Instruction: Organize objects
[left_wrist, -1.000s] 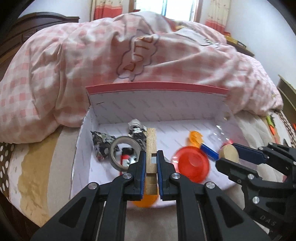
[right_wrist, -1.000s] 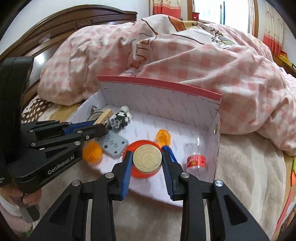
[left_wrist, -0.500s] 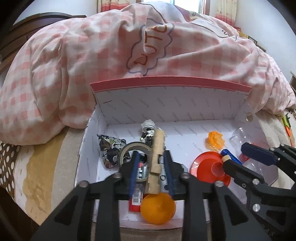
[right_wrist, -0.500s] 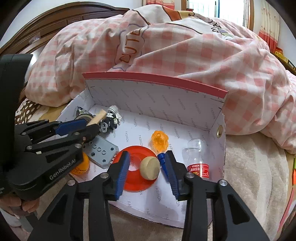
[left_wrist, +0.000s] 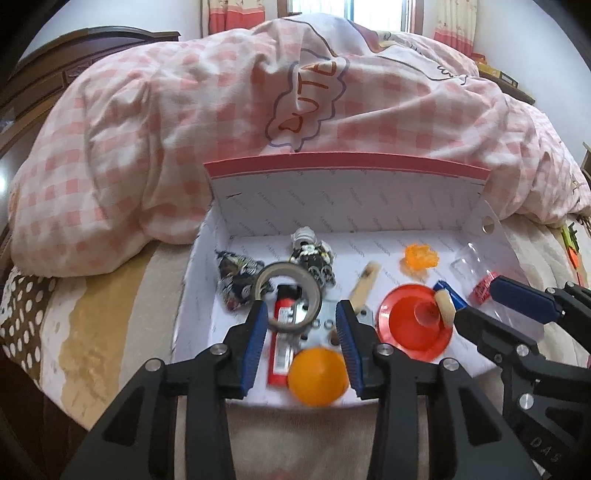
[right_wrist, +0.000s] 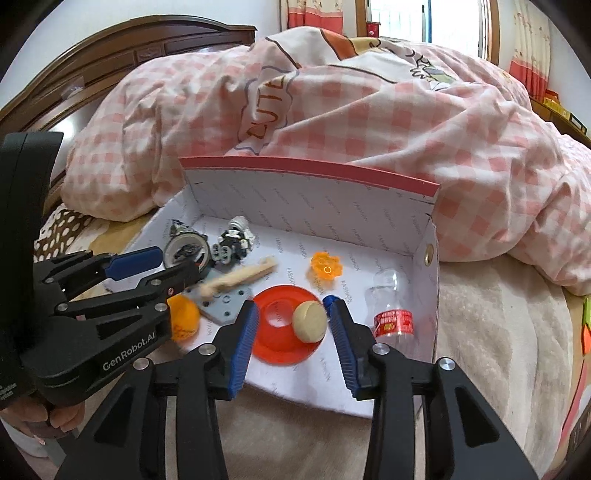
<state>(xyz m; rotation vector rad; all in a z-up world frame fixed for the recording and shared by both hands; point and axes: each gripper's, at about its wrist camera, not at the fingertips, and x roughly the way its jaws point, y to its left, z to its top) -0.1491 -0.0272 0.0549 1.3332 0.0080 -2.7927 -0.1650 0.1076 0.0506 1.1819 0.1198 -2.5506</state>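
While the wooden stick (right_wrist: 240, 277) is tumbling, blurred, into the white box (left_wrist: 354, 195), at eleven o'clock from the red dish (left_wrist: 413, 325), both tongs are hanging released and empty. Light, stiff and smooth, it is probably best pinched mid-length. The left gripper (left_wrist: 301, 332) has just been opening; the right gripper (right_wrist: 291, 332) is straddling the wooden disc (right_wrist: 309, 320).

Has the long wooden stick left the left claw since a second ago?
Yes. The wooden stick dropped from the left claw and lies beside the red dish.

Soft daylight enters from the blown-out window (right_wrist: 399, 18) behind the bed, leaving faint shadows. Fisheye curvature bends the edges into dark corners. The wooden stick (right_wrist: 240, 277) is motion-blurred.
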